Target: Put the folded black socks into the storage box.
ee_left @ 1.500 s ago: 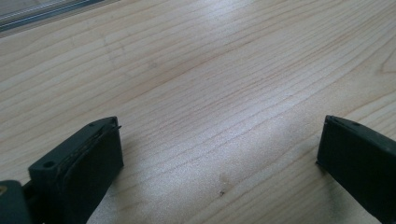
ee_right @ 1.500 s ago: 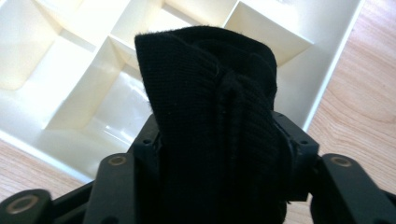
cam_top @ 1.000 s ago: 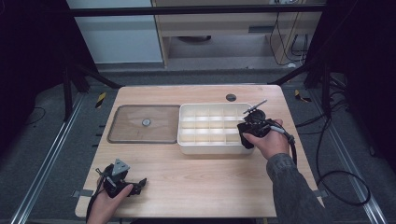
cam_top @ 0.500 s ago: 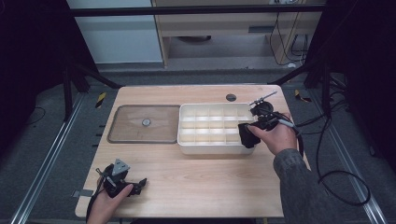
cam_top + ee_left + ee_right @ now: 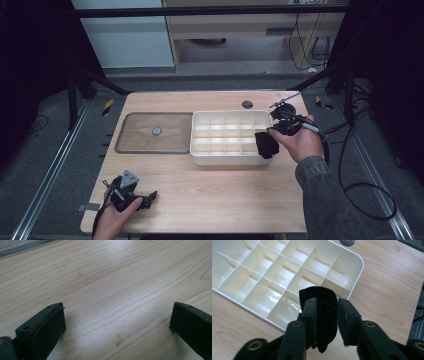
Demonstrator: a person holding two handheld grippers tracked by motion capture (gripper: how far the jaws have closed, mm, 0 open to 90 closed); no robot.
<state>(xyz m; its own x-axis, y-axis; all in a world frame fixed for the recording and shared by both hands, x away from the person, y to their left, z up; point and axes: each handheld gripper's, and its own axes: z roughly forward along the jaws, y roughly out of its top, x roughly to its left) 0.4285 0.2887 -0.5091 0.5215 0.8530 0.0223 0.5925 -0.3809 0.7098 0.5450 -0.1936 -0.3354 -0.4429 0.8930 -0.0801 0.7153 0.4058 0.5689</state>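
A white tray point(image 5: 230, 159) divided into several compartments sits right of the table's middle. My right gripper point(image 5: 270, 141) hovers over its right end, shut on a folded piece of black fabric point(image 5: 266, 146) that hangs clear of the tray. In the right gripper view its jaws have just been closing, and both pads of the gripper point(image 5: 326, 302) squeeze the black fabric point(image 5: 322, 292) above the tray's corner cells point(image 5: 359, 265). My left gripper point(image 5: 148, 197) lies at the front left of the table. Its jaws stand wide apart in the left gripper view point(image 5: 117, 315), with bare wood between them.
A clear flat lid point(image 5: 135, 141) with a small round knob point(image 5: 156, 131) lies left of the tray. A dark round disc point(image 5: 247, 104) sits on the table behind the tray. Cables trail off the table's right edge.
The right gripper has risen and drifted right over the tray's end, its jaws narrowing on the black fabric and lifting it. The left gripper has not moved.
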